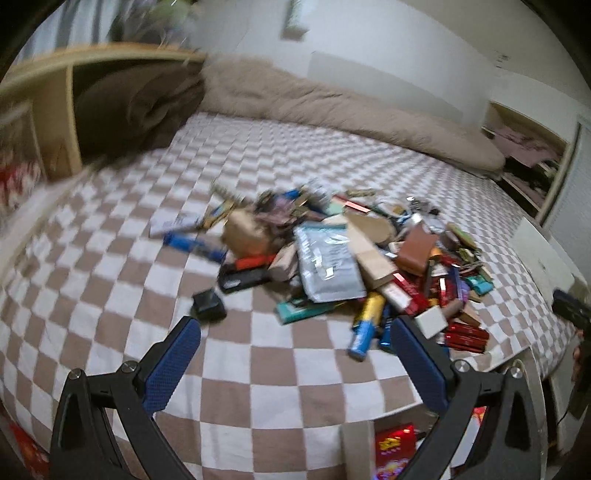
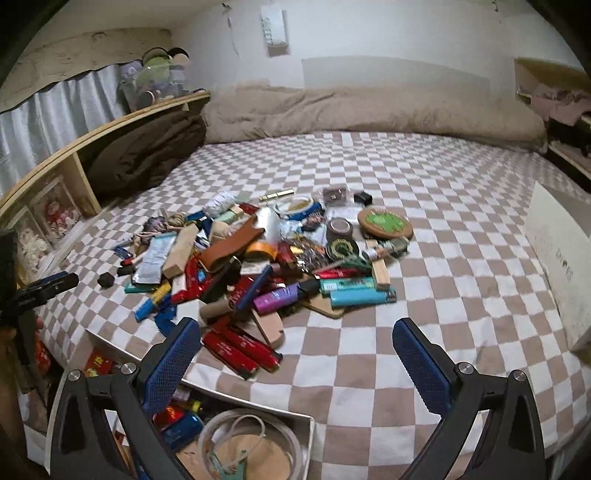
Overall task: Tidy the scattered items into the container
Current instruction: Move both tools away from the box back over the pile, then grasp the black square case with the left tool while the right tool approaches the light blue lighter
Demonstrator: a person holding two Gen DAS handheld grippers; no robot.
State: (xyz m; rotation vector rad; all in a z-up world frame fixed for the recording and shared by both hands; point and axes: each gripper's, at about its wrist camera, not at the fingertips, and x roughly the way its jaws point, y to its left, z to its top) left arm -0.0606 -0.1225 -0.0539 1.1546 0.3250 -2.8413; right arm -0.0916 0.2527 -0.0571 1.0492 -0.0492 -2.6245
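On the checkered bed (image 2: 424,229) lay a heap of light, stiff clutter (image 2: 258,258), probably easiest pinched across narrow sides, near the container (image 2: 303,435), both left tongs (image 1: 295,328) and right tongs (image 2: 295,328) spread, empty.

bed (image 2: 443,221) checkered cover ahead of fingers | beige duvet (image 2: 369,110) beyond, by white wall (image 2: 369,33) | wooden shelf (image 2: 74,147) far left

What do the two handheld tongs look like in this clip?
Both match: left tongs and right tongs have black angular arms with silver pivot screws, each ending in a flat finger faced with blue dimpled padding. No cables, markings or sleeves are visible.
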